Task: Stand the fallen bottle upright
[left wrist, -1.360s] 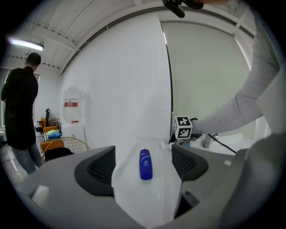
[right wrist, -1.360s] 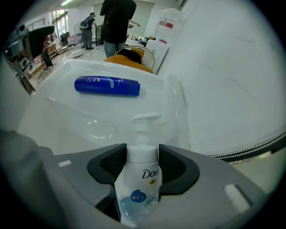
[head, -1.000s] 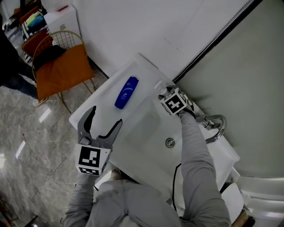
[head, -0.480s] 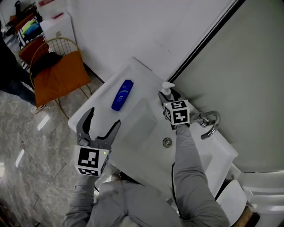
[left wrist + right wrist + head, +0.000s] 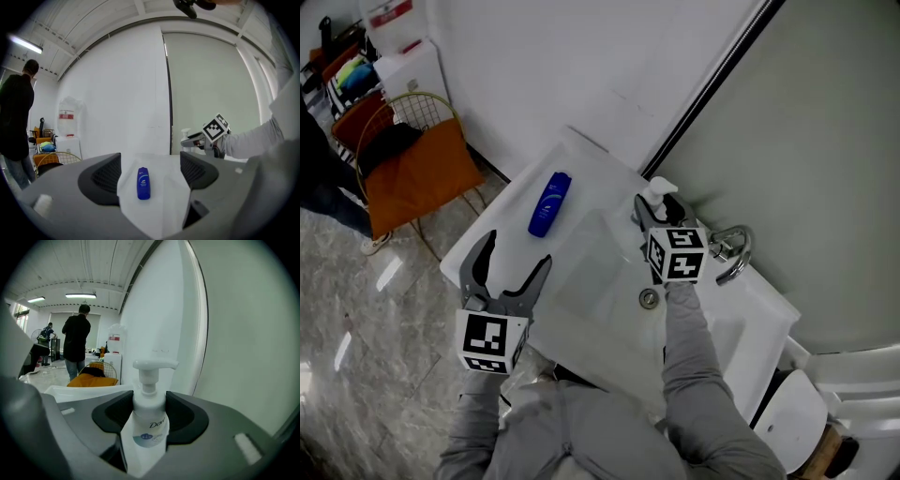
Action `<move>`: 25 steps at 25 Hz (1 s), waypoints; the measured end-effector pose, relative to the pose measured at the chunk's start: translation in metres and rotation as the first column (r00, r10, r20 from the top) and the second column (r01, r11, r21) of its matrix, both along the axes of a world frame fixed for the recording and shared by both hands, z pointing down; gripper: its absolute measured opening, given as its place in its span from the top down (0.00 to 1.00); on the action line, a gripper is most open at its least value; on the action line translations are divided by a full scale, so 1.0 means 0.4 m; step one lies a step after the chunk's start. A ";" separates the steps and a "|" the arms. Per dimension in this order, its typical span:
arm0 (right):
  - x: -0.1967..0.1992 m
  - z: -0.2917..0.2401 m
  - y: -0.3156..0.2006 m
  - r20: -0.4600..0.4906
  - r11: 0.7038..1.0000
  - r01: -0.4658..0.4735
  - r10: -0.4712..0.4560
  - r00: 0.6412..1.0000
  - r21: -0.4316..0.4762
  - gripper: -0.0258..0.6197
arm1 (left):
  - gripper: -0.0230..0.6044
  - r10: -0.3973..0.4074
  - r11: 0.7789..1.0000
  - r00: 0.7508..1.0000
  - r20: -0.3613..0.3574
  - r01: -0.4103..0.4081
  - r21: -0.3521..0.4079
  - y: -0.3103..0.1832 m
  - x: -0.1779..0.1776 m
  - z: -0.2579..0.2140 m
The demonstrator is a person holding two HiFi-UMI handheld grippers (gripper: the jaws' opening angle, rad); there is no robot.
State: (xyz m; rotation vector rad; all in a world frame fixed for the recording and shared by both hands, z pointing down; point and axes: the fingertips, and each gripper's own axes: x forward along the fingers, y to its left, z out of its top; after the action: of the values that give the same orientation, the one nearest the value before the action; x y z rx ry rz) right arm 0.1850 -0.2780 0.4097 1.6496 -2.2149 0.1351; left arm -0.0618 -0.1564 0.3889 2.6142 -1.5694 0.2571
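Note:
A white pump bottle stands upright between the jaws of my right gripper, by the back corner of the white sink counter. Both pads press on its body, and the jaws have just closed a little tighter on it. A blue bottle lies flat on the counter's left part. My left gripper hangs open in front of the counter, in line with the blue bottle and well short of it, with nothing between its fingers.
A chrome faucet sits right of my right gripper, and the basin drain lies below it. A wire chair with an orange cushion stands left of the counter. A person in dark clothes stands farther off. A white toilet is at lower right.
My right gripper has risen and rolled with the white pump bottle in it; the pump head now shows upright above the jaws. The left gripper and the blue bottle have stayed put.

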 end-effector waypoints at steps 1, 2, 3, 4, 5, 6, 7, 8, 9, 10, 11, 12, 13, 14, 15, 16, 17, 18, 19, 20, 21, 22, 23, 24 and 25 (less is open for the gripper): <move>0.005 -0.019 0.004 0.007 1.000 -0.015 0.015 1.000 0.015 0.62 | 0.29 0.001 1.000 1.000 -0.001 -0.001 0.004 0.000 0.001 -0.002; 0.012 -0.038 0.007 0.016 0.999 -0.034 0.034 0.999 0.029 0.62 | 0.29 0.004 1.000 1.000 -0.004 -0.004 0.007 0.000 0.002 -0.005; 0.022 -0.055 0.009 0.027 0.998 -0.057 0.056 0.998 0.041 0.62 | 0.29 0.007 1.000 1.000 -0.006 -0.007 0.010 0.001 0.004 -0.007; 0.034 -0.066 0.009 0.039 0.995 -0.083 0.081 0.996 0.047 0.62 | 0.29 0.011 1.000 1.000 -0.009 -0.011 0.012 0.001 0.006 -0.009; 0.047 -0.071 0.008 0.053 0.993 -0.110 0.108 0.993 0.049 0.62 | 0.29 0.014 1.000 1.000 -0.011 -0.014 0.012 0.001 0.008 -0.009; 0.060 -0.068 0.006 0.069 0.989 -0.138 0.135 0.988 0.045 0.62 | 0.29 0.017 1.000 1.000 -0.012 -0.017 0.011 0.001 0.009 -0.009; 0.075 -0.059 0.003 0.087 0.985 -0.166 0.162 0.983 0.037 0.62 | 0.29 0.019 1.000 1.000 -0.011 -0.019 0.010 0.001 0.009 -0.008; 0.090 -0.045 0.001 0.106 0.980 -0.195 0.191 0.976 0.028 0.62 | 0.29 0.022 1.000 1.000 -0.009 -0.021 0.010 0.000 0.009 -0.006; 0.106 -0.029 -0.001 0.123 0.975 -0.223 0.219 0.968 0.018 0.62 | 0.29 0.023 1.000 1.000 -0.006 -0.023 0.011 -0.001 0.008 -0.005; 0.121 -0.010 -0.002 0.135 0.968 -0.251 0.247 0.960 0.010 0.62 | 0.29 0.022 1.000 1.000 -0.004 -0.022 0.012 -0.002 0.005 -0.005; 0.136 0.009 -0.004 0.140 0.961 -0.277 0.273 0.952 0.004 0.62 | 0.29 0.021 1.000 1.000 -0.001 -0.021 0.011 -0.003 0.001 -0.003; 0.148 0.028 -0.005 0.140 0.954 -0.299 0.297 0.945 -0.001 0.62 | 0.29 0.019 1.000 1.000 0.002 -0.019 0.006 -0.004 -0.004 -0.001; 0.157 0.046 -0.006 0.137 0.948 -0.318 0.316 0.939 -0.007 0.62 | 0.29 0.016 1.000 1.000 0.004 -0.016 0.000 -0.005 -0.010 0.002; 0.164 0.062 -0.007 0.134 0.943 -0.333 0.331 0.934 -0.011 0.62 | 0.29 0.012 1.000 1.000 0.007 -0.012 -0.004 -0.006 -0.016 0.004; 0.169 0.077 -0.008 0.130 0.939 -0.343 0.342 0.931 -0.014 0.62 | 0.29 0.008 1.000 1.000 0.008 -0.008 -0.009 -0.007 -0.021 0.008; 0.173 0.088 -0.010 0.126 0.937 -0.350 0.349 0.929 -0.015 0.62 | 0.29 0.006 1.000 1.000 0.010 -0.006 -0.017 -0.008 -0.025 0.013; 0.175 0.095 -0.012 0.123 0.935 -0.355 0.354 0.927 -0.013 0.62 | 0.29 0.005 1.000 1.000 0.011 -0.005 -0.024 -0.009 -0.027 0.017; 0.177 0.100 -0.015 0.122 0.934 -0.358 0.357 0.926 -0.010 0.62 | 0.29 0.005 1.000 1.000 0.011 -0.005 -0.028 -0.010 -0.028 0.019; 0.177 0.103 -0.019 0.122 0.933 -0.360 0.358 0.926 -0.006 0.62 | 0.29 0.005 1.000 1.000 0.012 -0.005 -0.031 -0.012 -0.030 0.020; 0.177 0.106 -0.023 0.121 0.933 -0.361 0.359 0.926 -0.004 0.62 | 0.29 0.005 0.999 1.000 0.013 -0.005 -0.032 -0.014 -0.031 0.021; 0.176 0.110 -0.029 0.120 0.933 -0.361 0.358 0.926 -0.003 0.62 | 0.29 0.005 1.000 1.000 0.013 -0.004 -0.031 -0.016 -0.032 0.022; 0.175 0.113 -0.033 0.118 0.933 -0.359 0.357 0.927 -0.005 0.62 | 0.29 0.003 1.000 1.000 0.012 -0.003 -0.026 -0.019 -0.033 0.022; 0.174 0.117 -0.037 0.115 0.934 -0.357 0.355 0.928 -0.007 0.62 | 0.29 0.001 1.000 1.000 0.010 -0.001 -0.018 -0.023 -0.034 0.019; 0.172 0.121 -0.040 0.115 0.935 -0.355 0.354 0.928 -0.008 0.62 | 0.29 0.001 1.000 1.000 0.008 0.000 -0.011 -0.027 -0.034 0.015; 0.171 0.123 -0.042 0.118 0.935 -0.355 0.353 0.928 -0.009 0.62 | 0.29 0.002 1.000 1.000 0.005 -0.002 -0.006 -0.030 -0.033 0.010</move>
State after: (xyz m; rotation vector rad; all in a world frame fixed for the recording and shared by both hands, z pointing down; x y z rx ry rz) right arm 0.2535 -0.2948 0.4591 2.0855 -1.9765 0.3216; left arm -0.0748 -0.1686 0.3928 2.6125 -1.5655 0.2689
